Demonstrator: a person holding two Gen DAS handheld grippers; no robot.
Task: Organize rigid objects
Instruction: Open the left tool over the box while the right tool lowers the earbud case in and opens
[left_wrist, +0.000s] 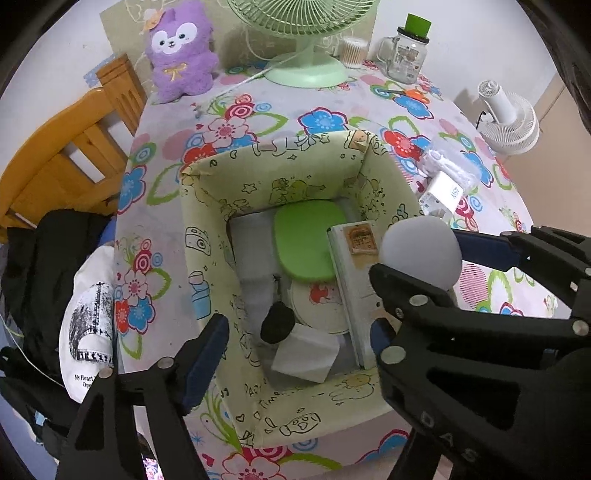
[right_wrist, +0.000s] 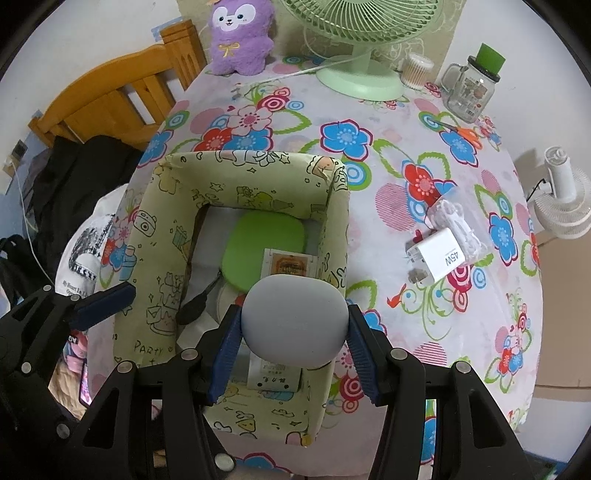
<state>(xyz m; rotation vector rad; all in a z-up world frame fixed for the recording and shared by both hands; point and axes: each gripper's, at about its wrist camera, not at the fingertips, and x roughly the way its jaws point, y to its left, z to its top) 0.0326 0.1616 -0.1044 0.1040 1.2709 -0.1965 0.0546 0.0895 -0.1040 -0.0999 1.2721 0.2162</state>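
Grey rounded case (right_wrist: 294, 320), smooth, stiff and probably light and slippery, sits clamped at its widest sides between the right gripper (right_wrist: 293, 334) fingers, directly ahead above the storage box (right_wrist: 155, 236).

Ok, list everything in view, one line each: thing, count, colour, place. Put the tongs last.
storage box: 1, pale green, cartoon print, near table edge
green case: 1, lime, inside box
grey case: 1, pale grey, held above box
card box: 1, white, upright in box
charger: 1, white, table right of box
cable bag: 1, clear, behind charger
plush: 1, purple, far table edge
desk fan: 1, mint green, far edge
jar: 1, glass, green lid, far right
scissors: 1, orange handles, near jar
chair: 1, wooden, left
left tongs: open, over box
right tongs: gripping grey case
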